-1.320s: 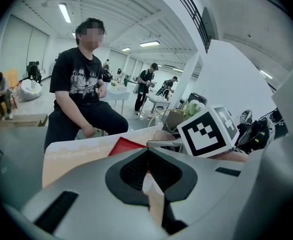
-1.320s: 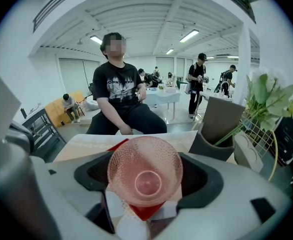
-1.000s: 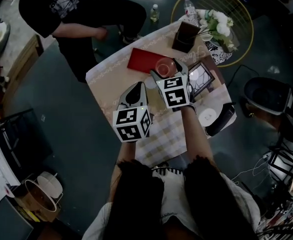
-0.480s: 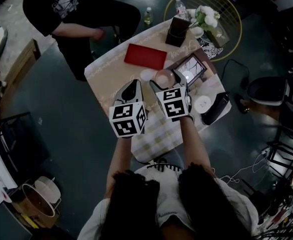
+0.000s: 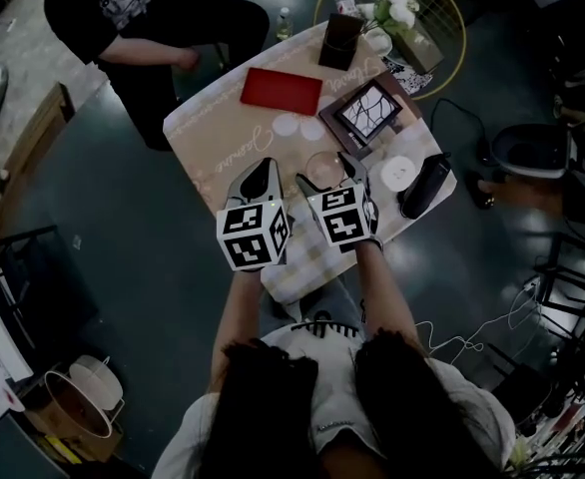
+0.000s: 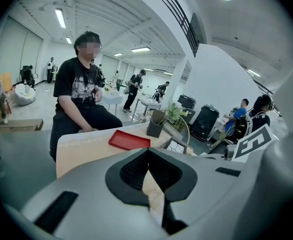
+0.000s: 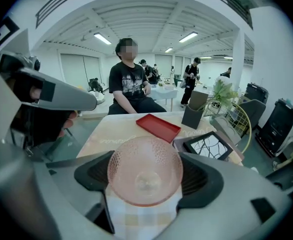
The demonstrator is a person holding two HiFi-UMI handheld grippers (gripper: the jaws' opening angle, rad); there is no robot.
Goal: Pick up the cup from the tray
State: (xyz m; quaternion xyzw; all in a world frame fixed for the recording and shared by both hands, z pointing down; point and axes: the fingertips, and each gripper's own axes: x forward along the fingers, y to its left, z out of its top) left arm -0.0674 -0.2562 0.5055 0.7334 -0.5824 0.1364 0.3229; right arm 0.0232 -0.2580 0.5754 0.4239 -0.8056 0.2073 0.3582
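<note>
**Head view:** The right tool [image 5: 325, 178] grips the pink see-through bumpy glass cup [image 5: 323, 166] above the pale surface [image 5: 218, 143]. The cup is at about 5 o'clock from the flat red tray [image 5: 282, 90], well apart from it. I think the pick-up is nearly done.

**Left gripper view:** The left tool [image 6: 148, 160] has its jaws pressed together, with nothing in them.

**Right gripper view:** The round cup sits snug between the black ribbed pads [image 7: 94, 173]. Glass is hard and slippery, so the next move calls for a firm, level hold.
</note>
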